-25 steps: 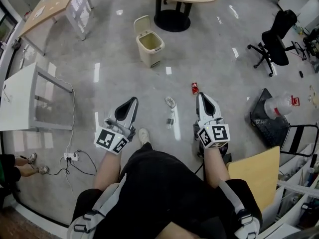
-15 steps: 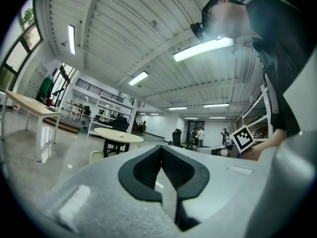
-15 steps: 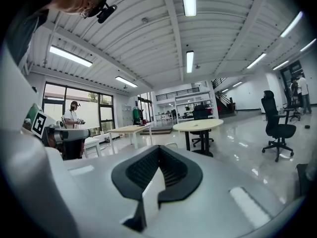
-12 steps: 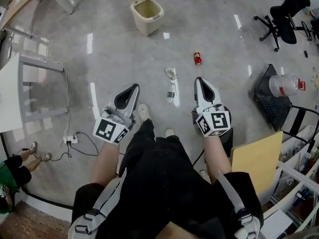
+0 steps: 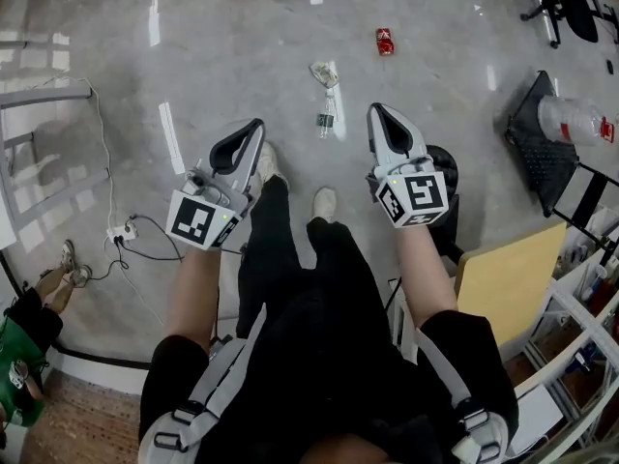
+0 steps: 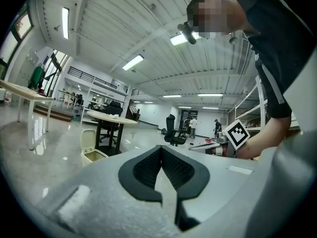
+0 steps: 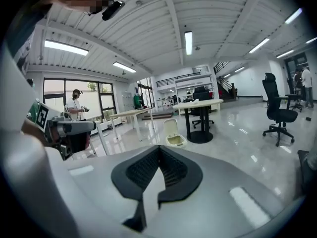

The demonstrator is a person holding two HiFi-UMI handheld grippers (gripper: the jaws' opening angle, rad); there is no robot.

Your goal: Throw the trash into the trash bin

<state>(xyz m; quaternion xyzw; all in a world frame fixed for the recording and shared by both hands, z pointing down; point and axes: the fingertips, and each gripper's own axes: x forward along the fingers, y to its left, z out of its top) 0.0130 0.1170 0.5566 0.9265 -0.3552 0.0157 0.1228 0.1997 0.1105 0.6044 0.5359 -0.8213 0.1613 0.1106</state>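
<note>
The wrapper (image 5: 324, 73) lay on the floor (image 5: 222, 56), ahead of the person's shoes (image 5: 267, 162). Right of the wrapper and a little farther off lay the can (image 5: 385, 41). On the wrapper's near side was a small item (image 5: 325, 121). The left hand-held gripper (image 5: 256, 124) hung nearer and left of the wrapper, the right hand-held gripper (image 5: 374, 110) nearer and right. Far right of the wrapper, a bottle (image 5: 573, 122) rested on a stand (image 5: 538, 153). Beyond the wrapper stood the trash bin (image 7: 174, 138), just before a round bench (image 7: 198, 103).

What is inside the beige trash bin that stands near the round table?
The trash bin stands open. Only the top of its inner wall shows, and no trash is visible there. Its front wall covers the bottom, so what lies there cannot be seen.
</note>
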